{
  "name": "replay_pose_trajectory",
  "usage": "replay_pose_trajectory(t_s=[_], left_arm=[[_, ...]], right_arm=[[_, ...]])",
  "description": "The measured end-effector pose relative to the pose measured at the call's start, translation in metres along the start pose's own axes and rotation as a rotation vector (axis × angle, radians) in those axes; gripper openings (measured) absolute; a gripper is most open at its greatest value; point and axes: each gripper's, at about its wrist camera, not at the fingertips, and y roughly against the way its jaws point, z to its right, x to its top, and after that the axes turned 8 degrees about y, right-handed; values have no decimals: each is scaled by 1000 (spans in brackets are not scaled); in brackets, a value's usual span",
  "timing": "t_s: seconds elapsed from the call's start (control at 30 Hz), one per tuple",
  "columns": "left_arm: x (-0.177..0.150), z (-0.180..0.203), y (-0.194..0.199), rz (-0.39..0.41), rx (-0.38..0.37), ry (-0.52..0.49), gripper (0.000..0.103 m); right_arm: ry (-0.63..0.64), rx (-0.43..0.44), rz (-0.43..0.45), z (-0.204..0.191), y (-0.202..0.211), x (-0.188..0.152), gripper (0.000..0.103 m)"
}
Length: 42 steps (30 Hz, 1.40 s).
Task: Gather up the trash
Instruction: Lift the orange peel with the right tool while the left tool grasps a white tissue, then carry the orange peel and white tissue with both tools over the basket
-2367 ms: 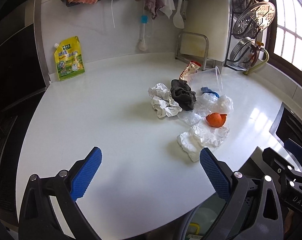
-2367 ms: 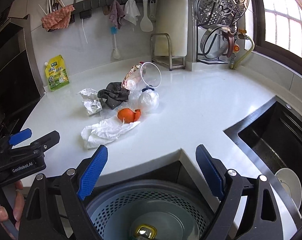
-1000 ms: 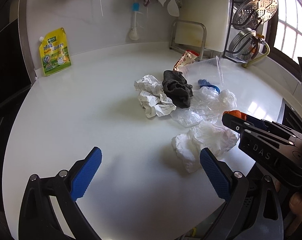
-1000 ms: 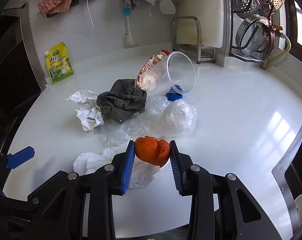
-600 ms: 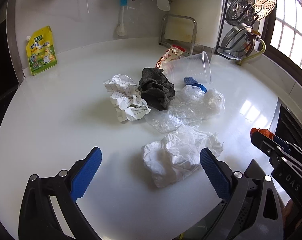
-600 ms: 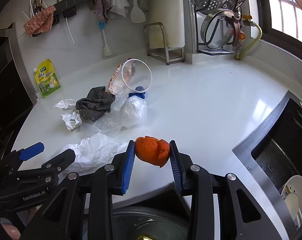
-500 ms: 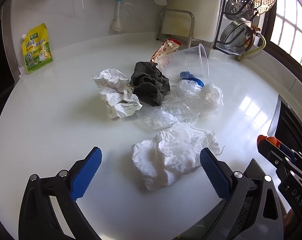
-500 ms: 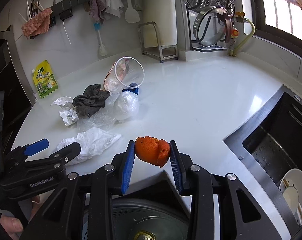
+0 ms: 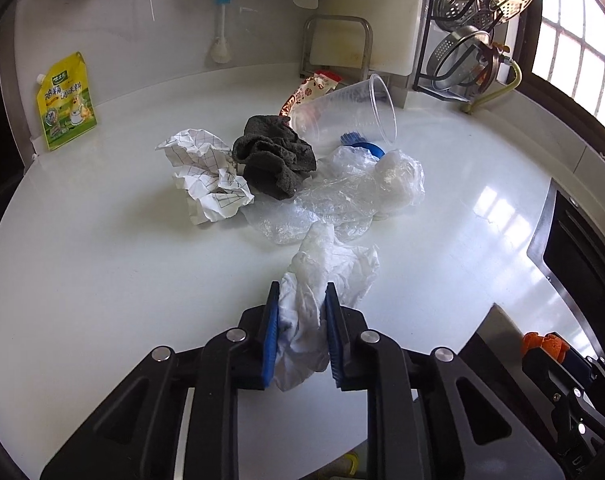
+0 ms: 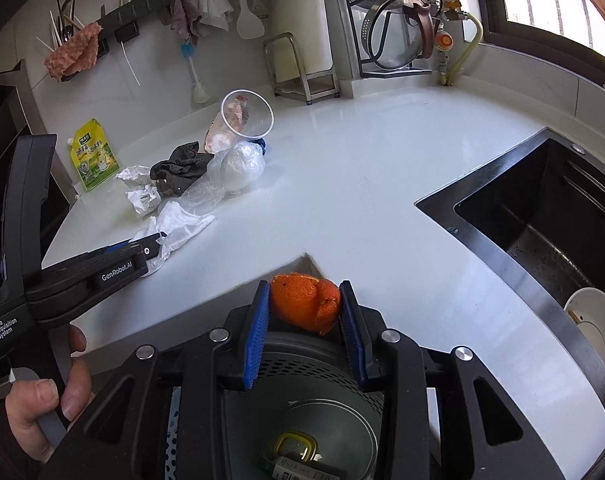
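Remaining on the white surface (image 9: 102,280): crumpled grid-lined paper (image 9: 206,176), dark grey cloth (image 9: 274,156), clear plastic film (image 9: 342,200), clear plastic cup (image 9: 354,110). A crumpled white tissue (image 9: 322,276) is clamped in the left gripper (image 9: 301,304) at the surface. A piece of orange peel (image 10: 305,302) is clamped in the right gripper (image 10: 305,300) above the grey perforated bin (image 10: 322,384), not yet dropped.

A glossy, smooth white counter (image 9: 102,280) is seen. Soft crumpled tissue (image 9: 322,276) is pinched between ribbed blue plastic pads (image 9: 271,340). Rough, bumpy orange peel (image 10: 306,302) is held. Thin clear plastic wrap (image 9: 342,196) looks shiny. The dark cloth (image 9: 274,156) looks matt.
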Motion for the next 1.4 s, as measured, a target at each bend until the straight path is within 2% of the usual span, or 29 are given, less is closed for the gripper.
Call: replay_pose_trajectory(t_s=[0.37, 0.53, 0.73, 1.0, 1.4], left_arm=[[-48, 1, 74, 43, -6, -56, 20], [-76, -7, 106, 16, 4, -69, 20], [-104, -10, 136, 24, 6, -101, 20], [-121, -10, 150, 15, -27, -104, 20], [-142, -11, 129, -43, -45, -148, 20]], right_arm=[[-32, 24, -14, -6, 38, -41, 34], [-26, 23, -29, -12, 64, -65, 34], [-33, 25, -14, -14, 96, -86, 34], [-23, 21, -10, -23, 114, -97, 34], [-36, 19, -53, -28, 99, -113, 34]])
